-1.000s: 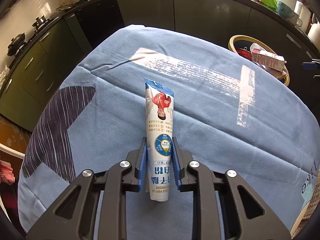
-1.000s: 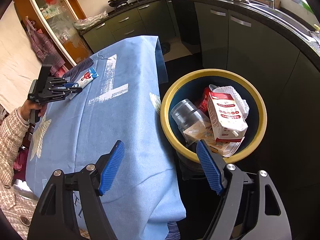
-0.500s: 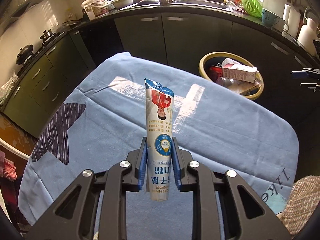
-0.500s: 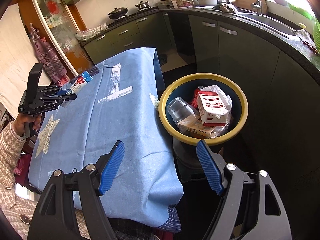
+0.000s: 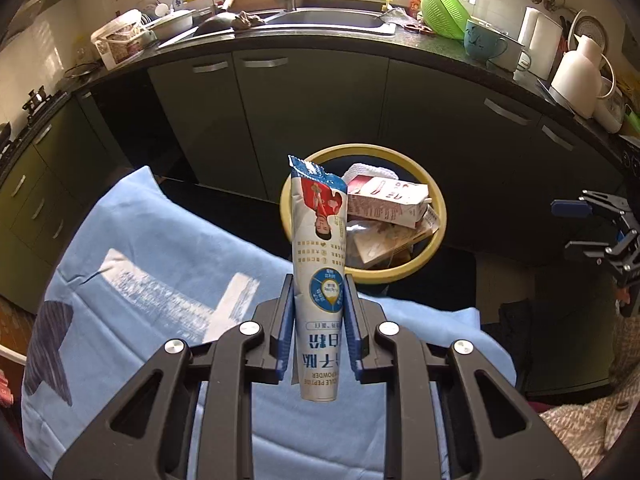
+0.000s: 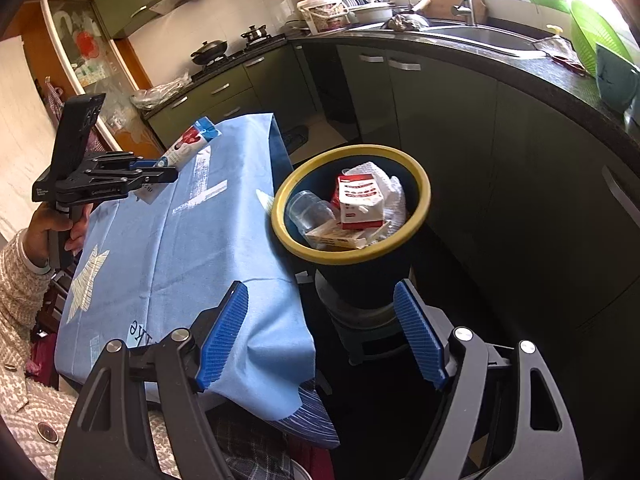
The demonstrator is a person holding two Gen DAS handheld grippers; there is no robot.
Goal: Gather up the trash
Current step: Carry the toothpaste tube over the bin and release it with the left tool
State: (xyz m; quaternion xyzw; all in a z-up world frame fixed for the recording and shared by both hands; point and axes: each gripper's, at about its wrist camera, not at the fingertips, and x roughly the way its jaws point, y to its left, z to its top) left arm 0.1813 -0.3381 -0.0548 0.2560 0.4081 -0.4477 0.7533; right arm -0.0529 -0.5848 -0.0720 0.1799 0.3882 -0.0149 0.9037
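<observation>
Left gripper (image 5: 319, 320) jaws pinch the sachet (image 5: 319, 248); right gripper (image 6: 320, 336) jaws spread; release only above the bin (image 5: 434, 196).

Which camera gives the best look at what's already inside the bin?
The right wrist view. It looks down into the bin, showing a carton, a clear cup and white cloth. The left wrist view sees the bin from a flatter angle, partly blocked by the packet in the left tool.

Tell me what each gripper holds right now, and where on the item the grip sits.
The left gripper pinches a powder sachet across its lower half, its torn top sticking out ahead. The right gripper is open and holds nothing.
</observation>
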